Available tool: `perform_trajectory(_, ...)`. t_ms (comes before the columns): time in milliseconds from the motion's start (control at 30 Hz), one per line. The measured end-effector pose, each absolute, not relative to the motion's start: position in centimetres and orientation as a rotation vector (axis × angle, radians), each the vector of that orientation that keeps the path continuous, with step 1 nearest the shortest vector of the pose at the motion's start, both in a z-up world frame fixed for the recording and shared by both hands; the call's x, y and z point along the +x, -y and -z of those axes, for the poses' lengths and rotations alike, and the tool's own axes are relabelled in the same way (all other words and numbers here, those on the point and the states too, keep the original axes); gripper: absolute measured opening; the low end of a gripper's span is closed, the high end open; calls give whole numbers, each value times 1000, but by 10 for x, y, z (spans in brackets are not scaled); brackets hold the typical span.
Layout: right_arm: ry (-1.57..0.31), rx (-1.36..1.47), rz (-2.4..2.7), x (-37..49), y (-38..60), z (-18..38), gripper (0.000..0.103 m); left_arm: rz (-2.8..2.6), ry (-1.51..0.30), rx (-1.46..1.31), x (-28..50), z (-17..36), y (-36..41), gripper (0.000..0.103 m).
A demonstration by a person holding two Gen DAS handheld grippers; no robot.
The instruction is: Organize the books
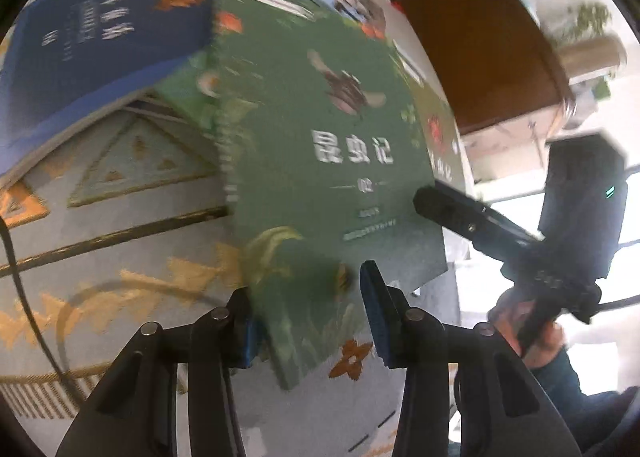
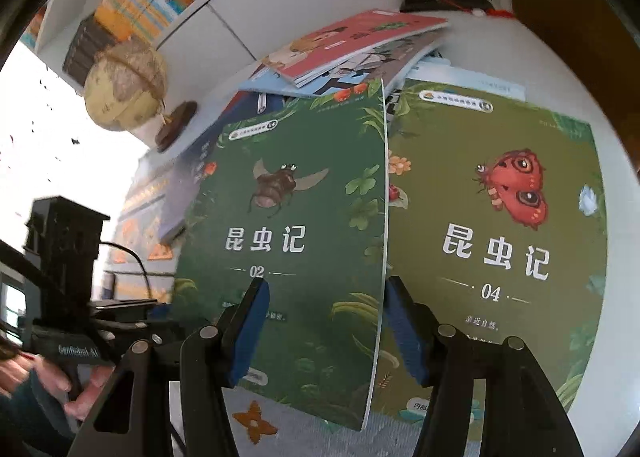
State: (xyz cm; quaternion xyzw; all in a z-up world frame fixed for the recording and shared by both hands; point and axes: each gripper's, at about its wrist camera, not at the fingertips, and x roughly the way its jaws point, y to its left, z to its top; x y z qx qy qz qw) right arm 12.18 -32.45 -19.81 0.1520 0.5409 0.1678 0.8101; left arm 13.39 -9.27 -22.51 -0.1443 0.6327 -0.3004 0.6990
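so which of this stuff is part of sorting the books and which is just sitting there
Part of the job:
- green beetle book, between both grippers' fingers
- green butterfly book
- blue book
- pink book on the heap behind
- left gripper, right gripper

Just lying about:
- globe
- patterned rug
- black cable

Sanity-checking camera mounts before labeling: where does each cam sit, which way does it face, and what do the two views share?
Left wrist: on the left gripper, looking steeply down its fingers at the green 02 book, patterned rug and blue book; the hand holding the right gripper shows at right.
Right wrist: on the right gripper, angled down at the 02 book and 04 book, globe behind; the other hand shows lower left.
Shared: the 02 book, between both pairs of fingers, and the rug.
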Motion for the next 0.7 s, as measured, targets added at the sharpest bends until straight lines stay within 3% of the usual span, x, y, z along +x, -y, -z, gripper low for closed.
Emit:
perform_trajectory(67, -1162, 404, -407, 123, 326, 198, 44, 702, -1415, -334, 131, 225, 101, 39)
perform_trajectory(100, -1152, 494, -459, 122, 332, 197, 28, 708, -1414, -340, 131, 223, 104, 39)
perform_trajectory(133, -1138, 560, -498, 125, 332, 196, 27, 716, -1404, -354, 130, 219, 103, 39)
perform_trajectory(200, -1106, 619, -522, 123, 335, 190, 27, 736, -1376, -420, 129, 210, 96, 37)
perform_trajectory(267, -1118, 602, -467, 124, 340, 193, 27, 770, -1320, -524, 131, 196, 82, 27)
perform_trajectory(367, -1207, 726, -496, 127, 350, 215, 28, 788, -1268, -599, 139, 181, 68, 27)
perform_trajectory(400, -1222, 777, -520, 126, 351, 219, 33, 797, -1263, -618, 141, 180, 64, 27)
perform_trajectory(433, -1233, 808, -531, 125, 350, 222, 47, 805, -1261, -650, 143, 179, 61, 27)
perform_trajectory(500, -1223, 844, -551, 123, 349, 224, 58, 816, -1258, -715, 146, 176, 60, 27)
perform_trajectory(700, -1151, 1195, -642, 127, 356, 246, 54, 846, -1251, -740, 146, 173, 64, 27)
